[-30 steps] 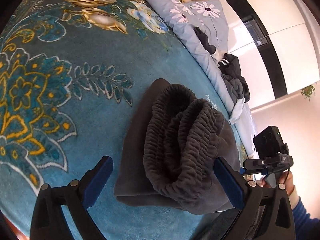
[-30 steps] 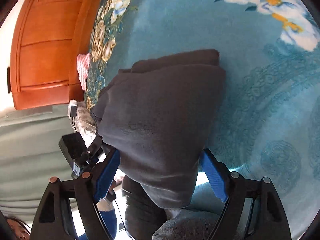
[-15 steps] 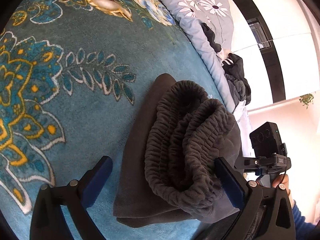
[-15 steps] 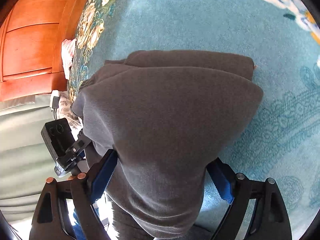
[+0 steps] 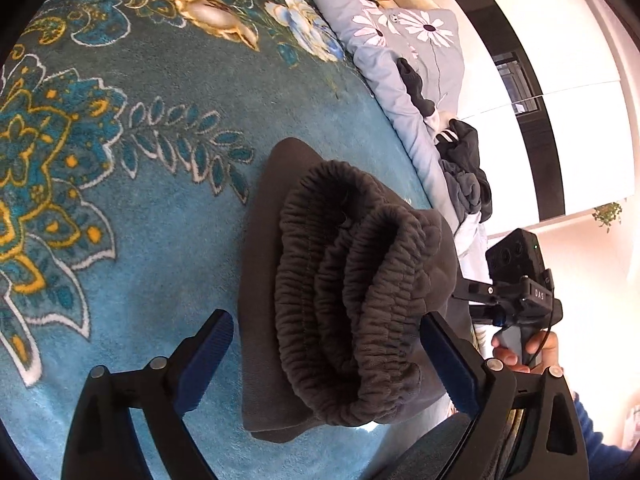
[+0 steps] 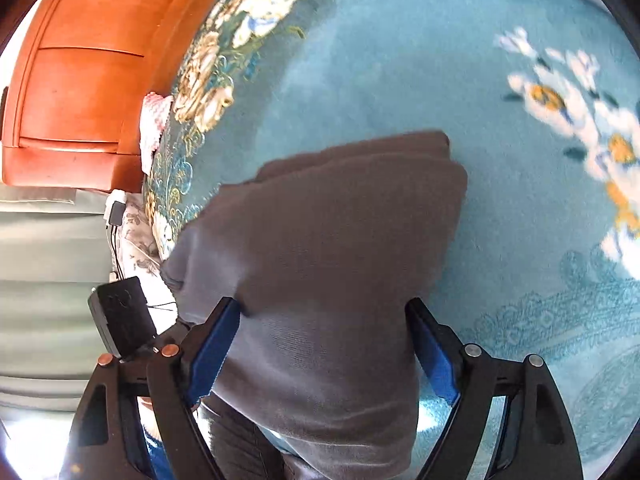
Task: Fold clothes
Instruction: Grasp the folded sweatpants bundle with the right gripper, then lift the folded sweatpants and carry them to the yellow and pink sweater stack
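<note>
**Dark grey trousers folded on bed blanket, both grippers spread**

Dark grey trousers [image 5: 320,320] lie folded in a thick bundle on the teal floral blanket [image 5: 120,240] that covers the bed. In the left wrist view the gathered elastic waistband [image 5: 344,304] faces the camera, stacked in several ridges on top of a flat lower layer. In the right wrist view the same bundle [image 6: 328,264] shows its smooth folded side, with a lower layer protruding at the far edge.

Left gripper [image 5: 324,360]: fingers spread wide apart, one blue pad on each side of the waistband end. The right-hand pad lies against or just beside the cloth; contact cannot be confirmed. The left-hand pad is clear of it.

Right gripper [image 6: 324,352]: fingers spread wide, straddling the near end of the bundle. Cloth fills the gap and overlaps both pads; whether they touch it cannot be confirmed.

Surroundings: a grey quilt with daisy print [image 5: 404,52] runs along the far edge of the blanket, with a heap of dark clothes [image 5: 464,172] on it. Behind stand a white wardrobe [image 5: 580,80] and, in the right wrist view, an orange wooden headboard [image 6: 80,80]. A pink-and-white cloth [image 6: 154,120] sits at the blanket edge beside it.

Partly hidden: the near end of the trousers is cut off at the lower frame edge in the right wrist view.
</note>
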`<state>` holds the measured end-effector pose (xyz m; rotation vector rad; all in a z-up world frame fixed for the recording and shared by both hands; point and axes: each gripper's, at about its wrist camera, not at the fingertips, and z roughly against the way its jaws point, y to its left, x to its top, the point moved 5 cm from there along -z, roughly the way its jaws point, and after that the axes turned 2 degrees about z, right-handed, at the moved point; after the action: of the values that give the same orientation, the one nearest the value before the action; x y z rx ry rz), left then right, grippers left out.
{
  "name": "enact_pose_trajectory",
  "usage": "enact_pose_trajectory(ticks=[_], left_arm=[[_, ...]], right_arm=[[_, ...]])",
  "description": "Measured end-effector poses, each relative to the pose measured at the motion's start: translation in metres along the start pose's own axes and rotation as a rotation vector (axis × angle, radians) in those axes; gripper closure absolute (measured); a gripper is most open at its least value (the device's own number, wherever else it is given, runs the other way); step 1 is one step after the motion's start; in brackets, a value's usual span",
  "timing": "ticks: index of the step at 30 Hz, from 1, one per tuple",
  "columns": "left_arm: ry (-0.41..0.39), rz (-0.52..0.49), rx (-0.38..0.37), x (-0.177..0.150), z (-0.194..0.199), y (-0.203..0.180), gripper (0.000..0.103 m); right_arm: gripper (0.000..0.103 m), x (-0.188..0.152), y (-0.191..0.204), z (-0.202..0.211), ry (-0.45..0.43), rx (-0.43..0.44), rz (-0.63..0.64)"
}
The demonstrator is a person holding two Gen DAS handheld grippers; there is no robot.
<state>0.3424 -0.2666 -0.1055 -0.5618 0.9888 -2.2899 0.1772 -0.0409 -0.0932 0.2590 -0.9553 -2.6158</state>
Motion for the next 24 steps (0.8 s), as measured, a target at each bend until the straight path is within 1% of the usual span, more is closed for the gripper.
enact_pose_trajectory(ticks=[3, 6, 8, 9, 10, 11, 12, 13, 14, 15, 16, 20, 24], left_arm=[[0.024, 0.045, -0.001, -0.001, -0.012, 0.008, 0.005], [0.007, 0.063, 0.004, -0.001, -0.016, 0.006, 0.005], [-0.010, 0.049, 0.025, -0.002, -0.014, 0.000, 0.007], [-0.021, 0.037, 0.036, -0.003, -0.013, -0.004, 0.012], [-0.032, 0.020, 0.045, -0.004, -0.013, -0.010, 0.021], [-0.043, 0.003, 0.056, -0.005, -0.012, -0.016, 0.023], [-0.051, -0.010, 0.070, -0.006, -0.010, -0.020, 0.026], [-0.057, -0.020, 0.078, -0.008, -0.008, -0.025, 0.030], [-0.063, -0.024, 0.080, -0.009, -0.005, -0.029, 0.031], [-0.069, -0.026, 0.080, -0.011, -0.002, -0.033, 0.033], [-0.076, -0.029, 0.071, -0.013, 0.002, -0.039, 0.034], [-0.098, -0.077, 0.031, -0.020, 0.022, -0.075, 0.034], [-0.125, -0.168, -0.012, -0.028, 0.042, -0.133, 0.034]], right_arm=[[0.018, -0.005, -0.019, -0.008, 0.006, 0.054, -0.071], [0.018, -0.006, -0.025, -0.016, -0.012, 0.072, -0.135], [0.018, -0.006, -0.022, -0.018, -0.033, 0.065, -0.142], [0.018, -0.007, -0.019, -0.018, -0.042, 0.057, -0.137], [0.022, -0.007, -0.015, -0.016, -0.051, 0.048, -0.130], [0.028, -0.007, -0.013, -0.014, -0.061, 0.042, -0.122], [0.031, -0.007, -0.010, -0.011, -0.073, 0.037, -0.114], [0.038, -0.009, -0.008, -0.007, -0.084, 0.041, -0.109], [0.044, -0.011, -0.005, -0.002, -0.095, 0.048, -0.104], [0.046, -0.012, -0.003, 0.003, -0.106, 0.054, -0.100], [0.049, -0.014, 0.000, 0.008, -0.117, 0.061, -0.095], [0.051, -0.022, 0.011, 0.031, -0.164, 0.091, -0.070], [0.051, -0.038, 0.027, 0.076, -0.230, 0.124, -0.024]])
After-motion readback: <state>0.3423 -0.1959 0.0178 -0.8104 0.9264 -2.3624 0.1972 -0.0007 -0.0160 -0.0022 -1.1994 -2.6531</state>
